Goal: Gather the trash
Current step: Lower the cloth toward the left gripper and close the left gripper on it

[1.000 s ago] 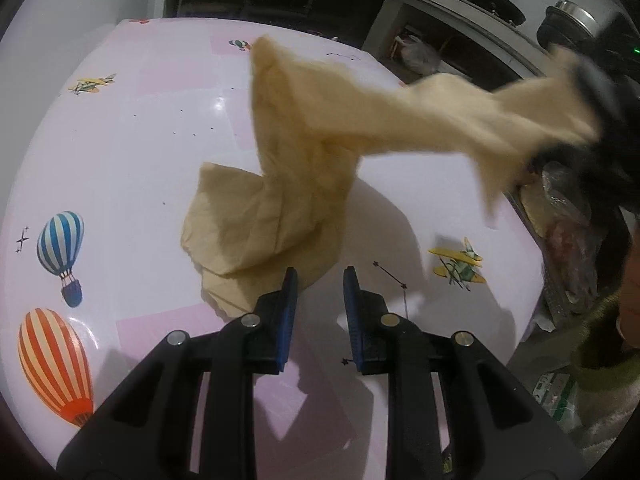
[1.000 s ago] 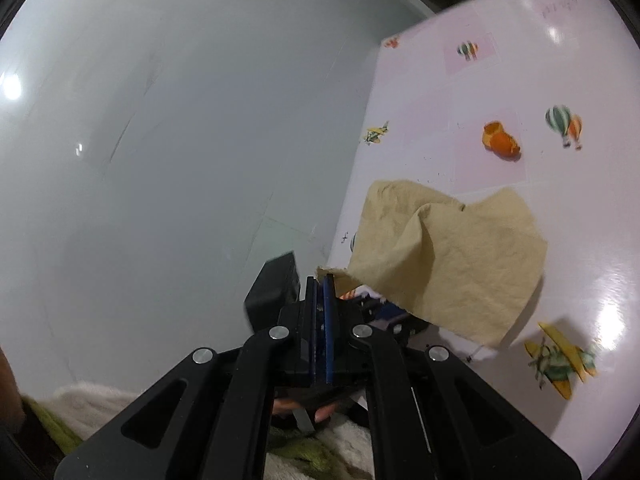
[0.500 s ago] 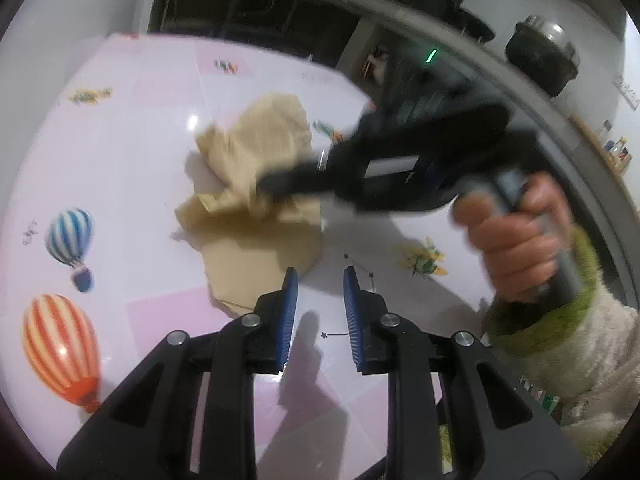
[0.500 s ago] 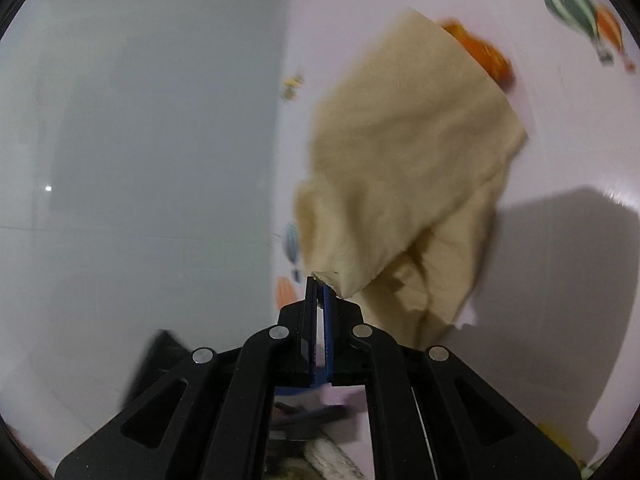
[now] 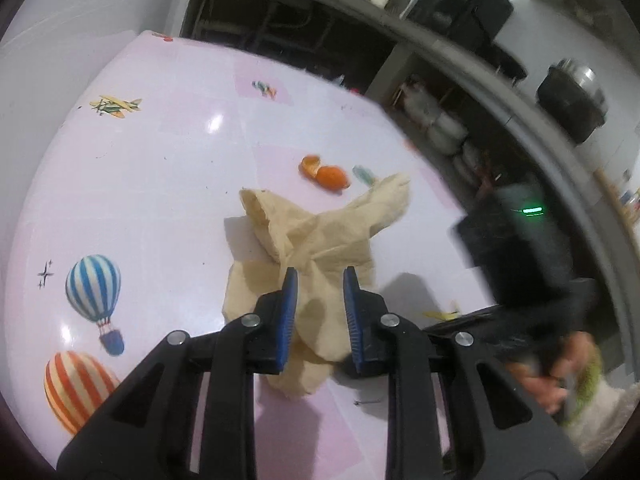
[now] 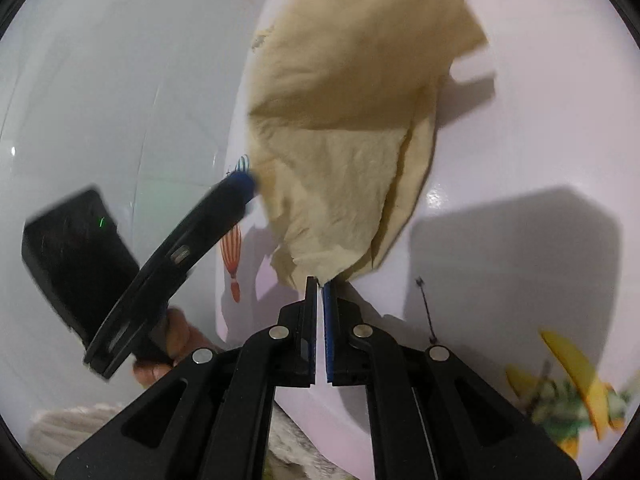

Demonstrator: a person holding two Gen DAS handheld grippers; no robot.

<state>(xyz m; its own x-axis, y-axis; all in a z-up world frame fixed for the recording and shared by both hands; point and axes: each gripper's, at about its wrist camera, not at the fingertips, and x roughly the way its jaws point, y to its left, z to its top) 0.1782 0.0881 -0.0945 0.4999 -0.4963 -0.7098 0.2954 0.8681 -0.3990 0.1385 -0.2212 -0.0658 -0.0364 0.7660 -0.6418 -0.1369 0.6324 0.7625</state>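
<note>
A crumpled beige paper napkin [image 5: 316, 232] lies on the pink table [image 5: 140, 184] printed with balloons and planes. My left gripper [image 5: 318, 304] hangs over its near part; the jaws are closing with napkin showing in the gap, and the pads do not press it. My right gripper [image 6: 319, 284] is shut on the napkin's [image 6: 340, 140] near corner. In the left wrist view it is a dark blur at the right [image 5: 520, 264], tips hidden. An orange peel [image 5: 326, 172] and a small teal wrapper [image 5: 362, 172] lie beyond the napkin.
Dark open shelves [image 5: 280, 28] run behind the table. White sacks [image 5: 440, 128] sit low at the back right and a dark pot [image 5: 572, 96] stands on a counter. A white wall [image 6: 100, 80] borders the table's left side. The left gripper's finger [image 6: 224, 208] shows beside the napkin.
The right gripper has come down with the napkin, which hung stretched in the air and now lies crumpled on the table. The left gripper has moved forward over it. The peel has come into view.
</note>
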